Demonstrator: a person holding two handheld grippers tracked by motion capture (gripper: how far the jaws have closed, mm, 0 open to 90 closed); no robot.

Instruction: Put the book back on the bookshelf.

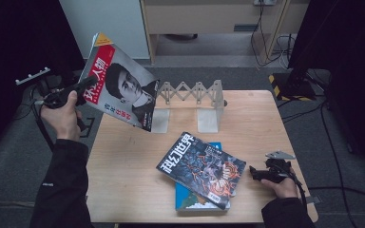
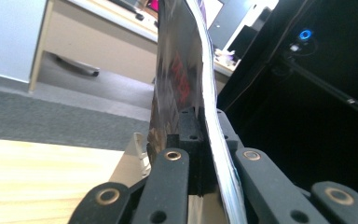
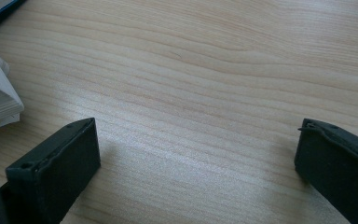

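Left fingers (image 2: 186, 135) clamping portrait magazine (image 1: 121, 88) aloft, right fingers (image 3: 196, 158) wide over table (image 3: 214, 70), 科幻世界 magazine (image 1: 202, 168) flat

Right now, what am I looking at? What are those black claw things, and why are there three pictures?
A person sits at a wooden table and holds a black pinching tool in each hand. The big picture comes from a camera up above. The other two come from small cameras riding on each tool, looking along its two jaws.

The left gripper is shut on a magazine with a face on its cover, lifted up in the air; in the left gripper view you see it edge-on. The right gripper rests low by the table with its jaws wide open and nothing between them.

On the table lie a dark magazine on top of a blue book, and behind them a folding metal book rack.
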